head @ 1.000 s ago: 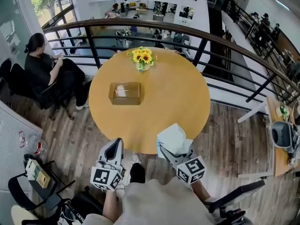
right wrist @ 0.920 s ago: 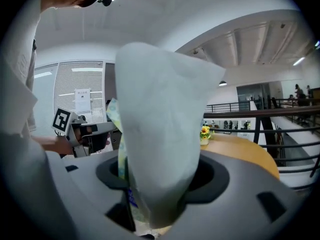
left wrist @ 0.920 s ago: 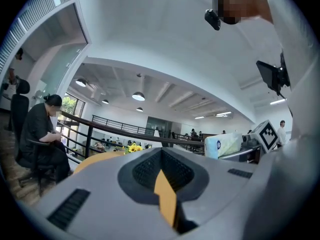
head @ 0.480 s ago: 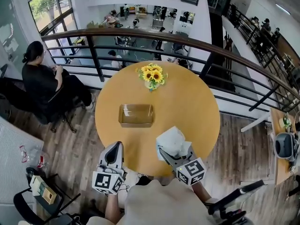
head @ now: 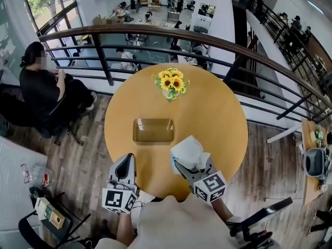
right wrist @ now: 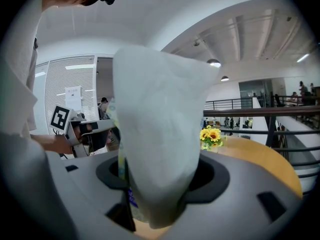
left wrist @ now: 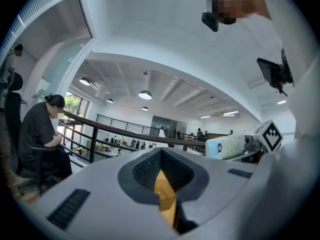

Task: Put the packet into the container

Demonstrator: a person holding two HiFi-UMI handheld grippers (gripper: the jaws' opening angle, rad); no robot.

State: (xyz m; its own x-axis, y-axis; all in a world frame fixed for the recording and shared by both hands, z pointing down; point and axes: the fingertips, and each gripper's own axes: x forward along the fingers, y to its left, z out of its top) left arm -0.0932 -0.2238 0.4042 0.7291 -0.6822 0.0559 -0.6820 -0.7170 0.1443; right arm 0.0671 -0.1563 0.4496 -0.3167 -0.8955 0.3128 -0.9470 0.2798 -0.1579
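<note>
**Head view:** The right hand-held gripper (head: 188,166) grips the white packet (head: 188,150) above the near edge of the round tabletop (head: 218,113). The clear container (head: 153,130) stands near the tabletop's centre, apart from the packet. Sunflowers (head: 171,82) stand beyond the container. The left hand-held gripper (head: 126,161) hangs at the near edge, left of the packet.

**Left gripper view:** The jaws are drawn together, leaving a narrow slit.

**Right gripper view:** The jaws clamp the packet's lower part, and the packet stands upright.
</note>
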